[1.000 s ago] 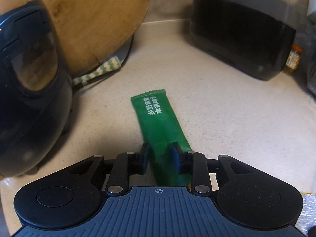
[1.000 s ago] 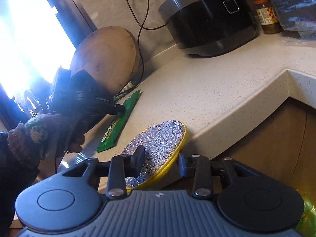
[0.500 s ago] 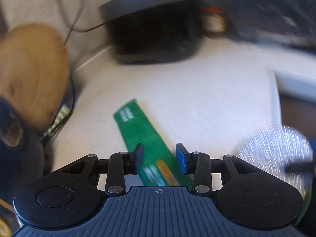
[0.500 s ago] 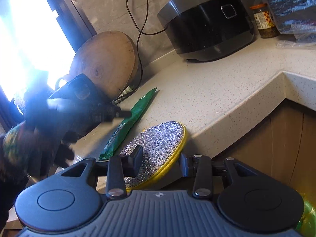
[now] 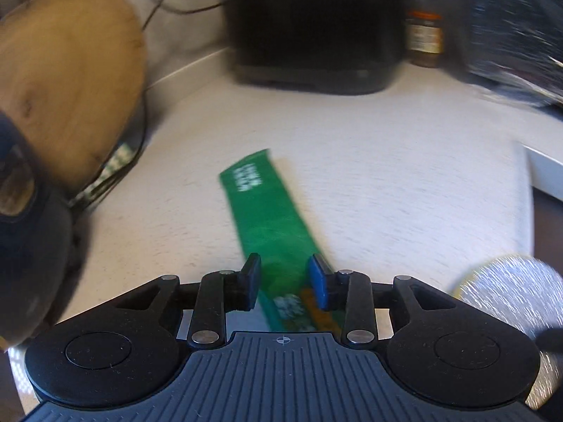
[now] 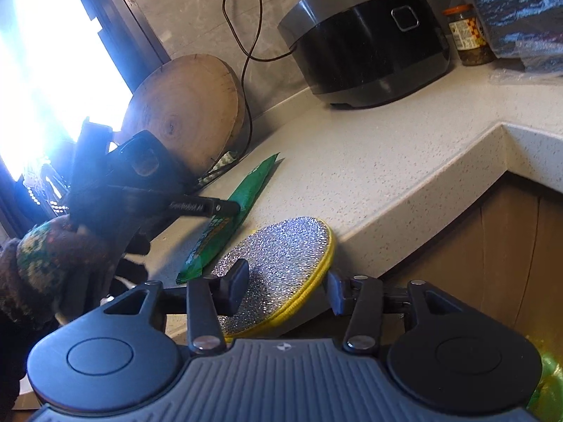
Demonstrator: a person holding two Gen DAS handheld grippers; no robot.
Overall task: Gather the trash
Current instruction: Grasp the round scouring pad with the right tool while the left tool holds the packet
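Observation:
A long green snack wrapper lies on the pale counter, its near end over the front edge. My left gripper straddles it across its width. The jaws are closing and both pads touch the wrapper's edges. From the right wrist view, the left gripper reaches in from the left, held by a hand in a knitted glove, and sits on the green wrapper. My right gripper hovers at a round silver scouring pad with a yellow rim. Its jaws are opening, and the right finger stands clear of the rim.
A black rice cooker and a jar stand at the back of the counter. A round wooden board leans on the wall at left with a cable beside it. A dark appliance crowds the left. The counter edge drops to a cabinet.
The left gripper swung to the right, the wrapper pivoted with it, and its jaws stand wider than a second ago. The right jaws widened around the scouring pad while that hand stayed still.

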